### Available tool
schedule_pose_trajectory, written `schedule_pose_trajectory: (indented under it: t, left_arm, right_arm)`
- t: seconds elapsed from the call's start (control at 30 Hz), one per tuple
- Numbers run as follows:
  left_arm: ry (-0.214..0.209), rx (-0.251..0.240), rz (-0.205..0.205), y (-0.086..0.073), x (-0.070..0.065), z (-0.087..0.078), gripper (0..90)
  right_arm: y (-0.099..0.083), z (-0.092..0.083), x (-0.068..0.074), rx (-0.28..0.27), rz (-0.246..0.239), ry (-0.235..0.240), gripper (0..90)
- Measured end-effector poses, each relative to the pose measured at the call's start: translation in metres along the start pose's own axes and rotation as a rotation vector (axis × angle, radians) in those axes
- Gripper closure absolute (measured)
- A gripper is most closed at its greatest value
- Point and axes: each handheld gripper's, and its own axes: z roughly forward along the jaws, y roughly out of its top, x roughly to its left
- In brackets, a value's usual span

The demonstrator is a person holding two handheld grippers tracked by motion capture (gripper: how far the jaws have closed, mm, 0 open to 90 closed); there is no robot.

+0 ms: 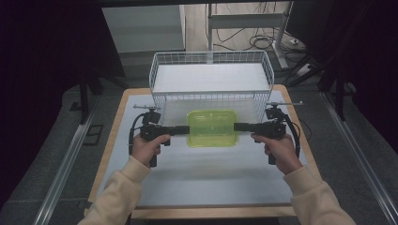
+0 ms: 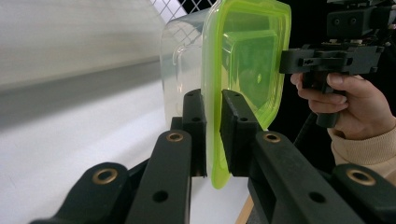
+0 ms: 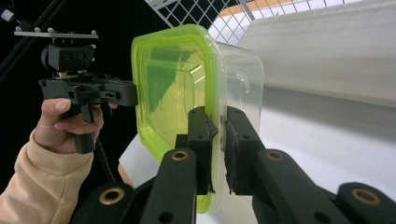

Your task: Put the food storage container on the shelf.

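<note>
Holding lidded container (image 1: pixel 212 128) between both grippers, just in front of wire basket (image 1: pixel 211 75) at far edge of table (image 1: pixel 202 180). Left gripper (image 1: pixel 184 130) pinching green lid rim (image 2: pixel 212 140) at container's left end; right gripper (image 1: pixel 238 126) pinching rim at right end, jaws closed on it in both gripper views. Container appears lifted slightly, level, clear body (image 3: pixel 243 79) under lid. Judged progress: grasp done, both-handed carry underway. Left to do: likely raise over basket's near wall, lower inside, release.
</note>
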Motion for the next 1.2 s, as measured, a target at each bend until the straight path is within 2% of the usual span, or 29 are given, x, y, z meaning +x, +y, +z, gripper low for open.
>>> schedule_pose_trajectory:
  t: [0.07,0.27,0.73,1.0,1.2]
  left_arm:
    - [-0.002,-0.001,0.001,0.002,-0.001,-0.001,81.2]
    - [0.002,-0.006,0.004,0.022,-0.006,-0.005,81.1]
    - [0.008,-0.021,0.015,0.068,-0.01,-0.01,81.0]
    - [0.016,-0.016,0.015,0.095,-0.006,-0.01,81.0]
    - [0.024,-0.012,-0.014,0.117,0.007,-0.005,80.9]
  right_arm:
    - [0.003,-0.001,0.001,-0.001,0.0,0.002,82.4]
    - [0.019,-0.004,0.009,-0.01,-0.011,-0.004,82.4]
    - [0.067,-0.008,0.016,-0.015,-0.021,-0.007,82.4]
    - [0.094,-0.003,0.011,-0.013,-0.007,-0.003,82.4]
    - [0.114,0.004,0.004,-0.014,0.004,-0.014,82.4]
